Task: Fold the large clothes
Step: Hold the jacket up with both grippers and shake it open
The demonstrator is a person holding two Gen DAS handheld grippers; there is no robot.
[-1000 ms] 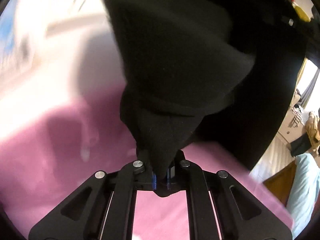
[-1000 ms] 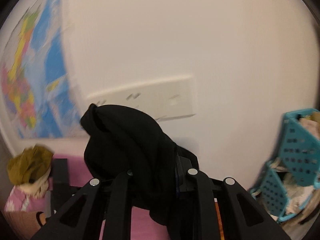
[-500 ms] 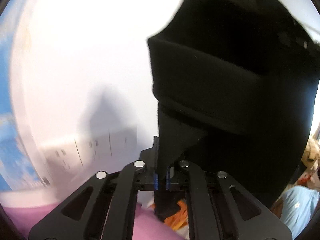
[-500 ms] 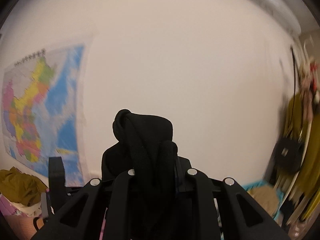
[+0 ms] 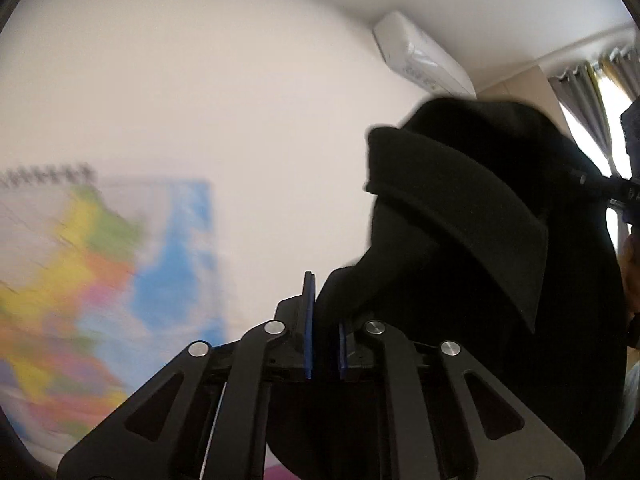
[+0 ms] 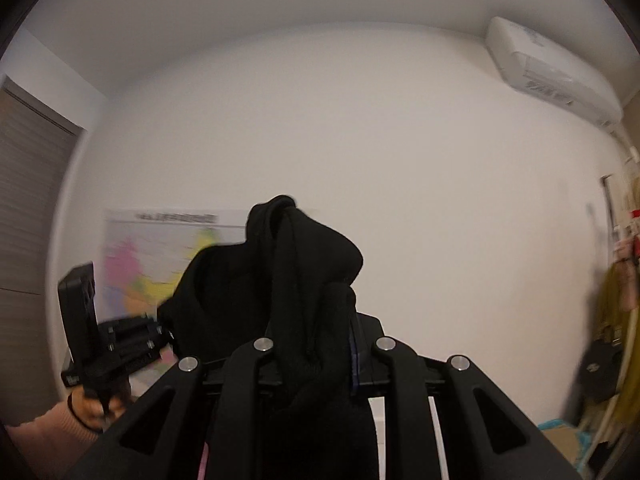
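blurred: wall map point(image 5: 100, 272) | hidden: right gripper point(image 6: 320, 344) jaws, by black garment point(image 6: 304, 280)

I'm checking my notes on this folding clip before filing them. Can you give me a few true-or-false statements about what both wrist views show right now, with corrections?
1. Black garment sits between the right gripper jaws. True.
2. The left gripper is empty. False: black cloth lies between its jaws, which are opening.
3. An air conditioner hangs high on the wall. True.
4. The wall map is plain grey. False: it is multicoloured.
5. Both cameras look down on a pink bed. False: they face the white wall and ceiling.
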